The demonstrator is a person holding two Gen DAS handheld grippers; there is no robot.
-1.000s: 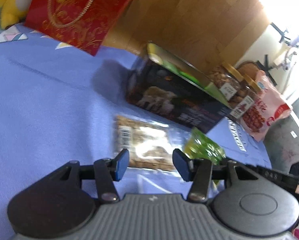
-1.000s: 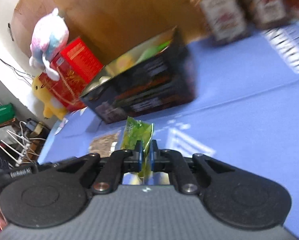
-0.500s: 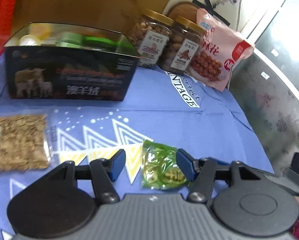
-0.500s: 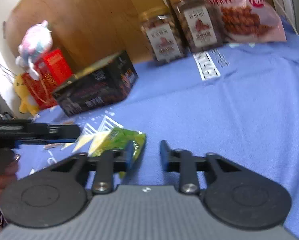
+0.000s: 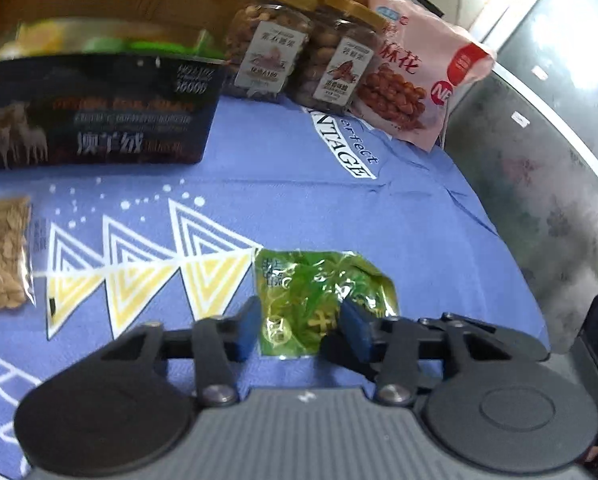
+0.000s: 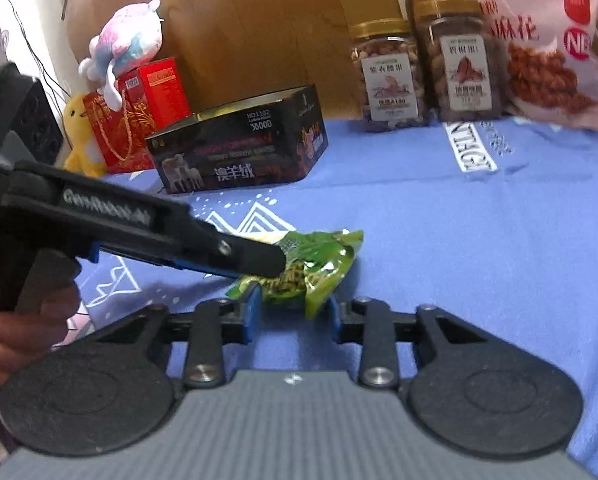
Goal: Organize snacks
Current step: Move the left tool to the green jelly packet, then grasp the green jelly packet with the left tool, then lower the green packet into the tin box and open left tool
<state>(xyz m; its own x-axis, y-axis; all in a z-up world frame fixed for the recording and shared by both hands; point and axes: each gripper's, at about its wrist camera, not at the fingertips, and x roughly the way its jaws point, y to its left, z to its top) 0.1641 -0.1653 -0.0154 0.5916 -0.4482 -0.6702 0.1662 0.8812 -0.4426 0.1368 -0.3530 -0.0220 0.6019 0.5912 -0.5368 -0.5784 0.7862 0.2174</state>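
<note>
A green snack packet (image 5: pixel 319 296) lies on the blue cloth, and it also shows in the right wrist view (image 6: pixel 307 266). My left gripper (image 5: pixel 303 330) is open, its blue-padded jaws straddling the packet's near end. My right gripper (image 6: pixel 293 310) is open too, with the packet's near edge between its jaws. The left gripper's body (image 6: pixel 139 228) reaches in from the left over the packet. A dark open box (image 5: pixel 95 120) holding green and yellow packets stands at the back left; it also shows in the right wrist view (image 6: pixel 239 152).
A clear bag of seeds (image 5: pixel 3 256) lies at the left. Two nut jars (image 5: pixel 271 56) (image 5: pixel 339 68) and a pink snack bag (image 5: pixel 415 76) stand at the back right. A red gift bag (image 6: pixel 119 132) with plush toys (image 6: pixel 123 44) stands far left. The cloth's edge drops off at the right.
The right gripper has let go of the green packet, which now lies on the cloth. The left gripper swung right from the seed bag and now straddles the packet.
</note>
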